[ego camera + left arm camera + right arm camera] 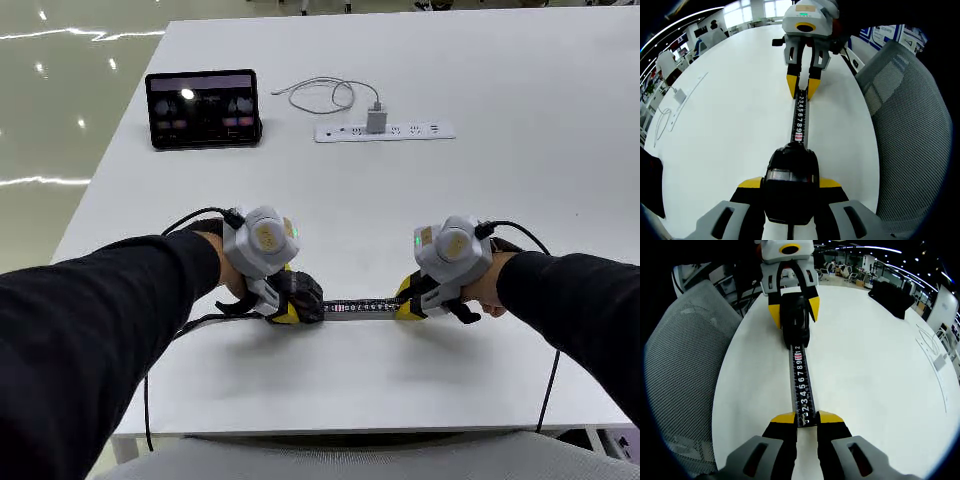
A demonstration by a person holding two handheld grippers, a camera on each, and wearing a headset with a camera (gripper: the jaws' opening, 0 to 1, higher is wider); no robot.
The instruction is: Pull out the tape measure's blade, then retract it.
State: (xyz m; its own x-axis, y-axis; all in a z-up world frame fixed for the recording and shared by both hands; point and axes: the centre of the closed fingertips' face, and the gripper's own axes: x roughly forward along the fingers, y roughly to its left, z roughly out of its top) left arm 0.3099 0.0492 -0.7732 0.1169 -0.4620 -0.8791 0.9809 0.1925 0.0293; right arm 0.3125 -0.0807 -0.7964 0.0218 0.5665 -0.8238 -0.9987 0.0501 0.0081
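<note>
Table (450, 100): white, takes up most of the head view; the work sits near its lower edge.
Chair (910, 125): grey mesh, at the right of the left gripper view and the left of the right gripper view.
Sleeves (90, 320): black, coming in from the lower left and lower right corners of the head view.
Tablet (204, 107): propped in the upper left of the head view, screen lit.
Power strip (385, 131): white, upper centre of the head view, right of the tablet, with a plug in it and a looped white cable (320, 95) beside it.
Left gripper (290, 305): lower left of centre in the head view, jaws clamped on either side of the tape measure case; it also shows at the top of the right gripper view.
Right gripper (410, 305): lower right of centre in the head view, yellow tips pinched on the free end of the blade; it also shows at the top of the left gripper view.
Tape measure case (790, 185): black, low in the left gripper view between the yellow tips, resting on the table.
Blade (801, 380): drawn out, lying flat on the table in a straight line between the two grippers, printed numerals facing up.
</note>
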